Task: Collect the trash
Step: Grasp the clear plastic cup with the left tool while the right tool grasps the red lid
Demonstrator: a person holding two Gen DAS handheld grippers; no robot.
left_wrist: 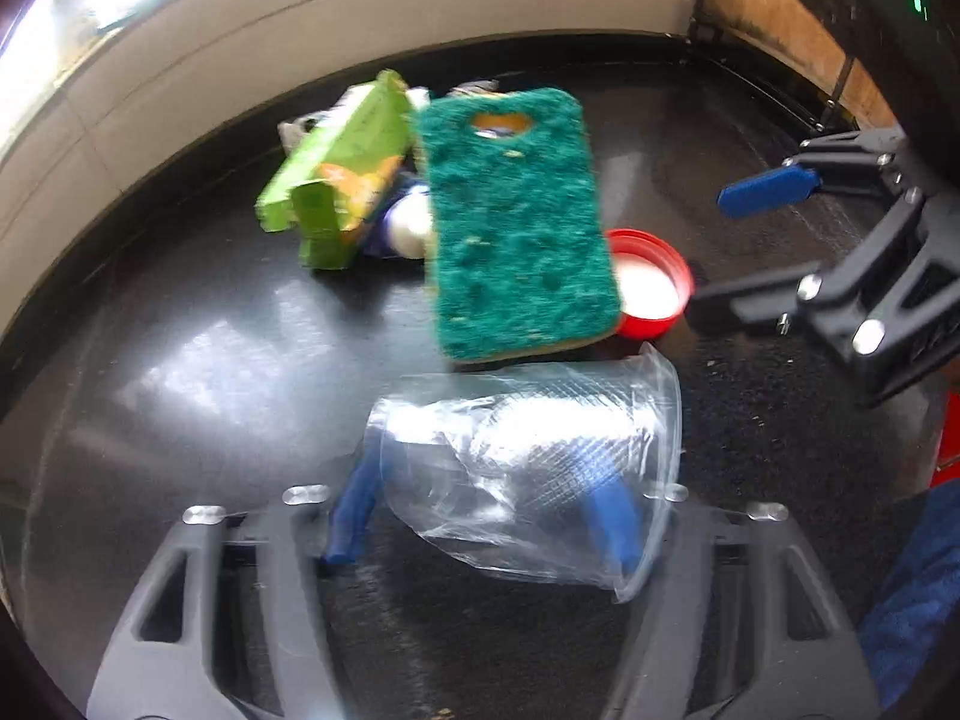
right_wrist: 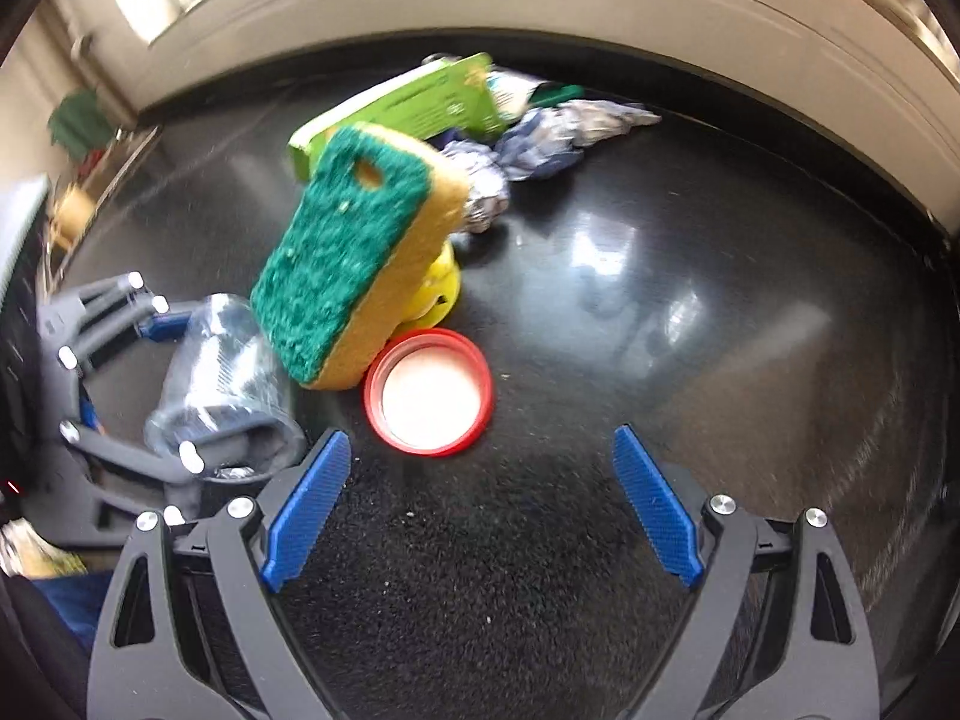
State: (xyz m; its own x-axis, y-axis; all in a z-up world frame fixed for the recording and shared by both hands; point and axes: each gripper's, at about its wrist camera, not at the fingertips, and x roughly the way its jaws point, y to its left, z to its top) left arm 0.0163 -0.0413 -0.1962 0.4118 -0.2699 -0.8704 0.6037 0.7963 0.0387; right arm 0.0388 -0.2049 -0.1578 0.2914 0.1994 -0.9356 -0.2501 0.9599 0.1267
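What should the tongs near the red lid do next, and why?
Probably ease the right tongs down around the red lid. They stand open with the lid just ahead of their tips, and the left tongs already pinch the clear plastic cup.

Black glossy countertop [right_wrist: 630, 312] under everything, light glare patches on it. Pale tiled wall [left_wrist: 252, 42] behind. Wooden panel [left_wrist: 762, 18] far right in left wrist view.

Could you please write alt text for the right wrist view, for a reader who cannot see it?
The right gripper, jaws open and empty, points down at a red lid lying on a dark countertop. Beside the lid, a green-and-yellow sponge leans tilted, and at left the left gripper closes around a crumpled clear plastic cup.
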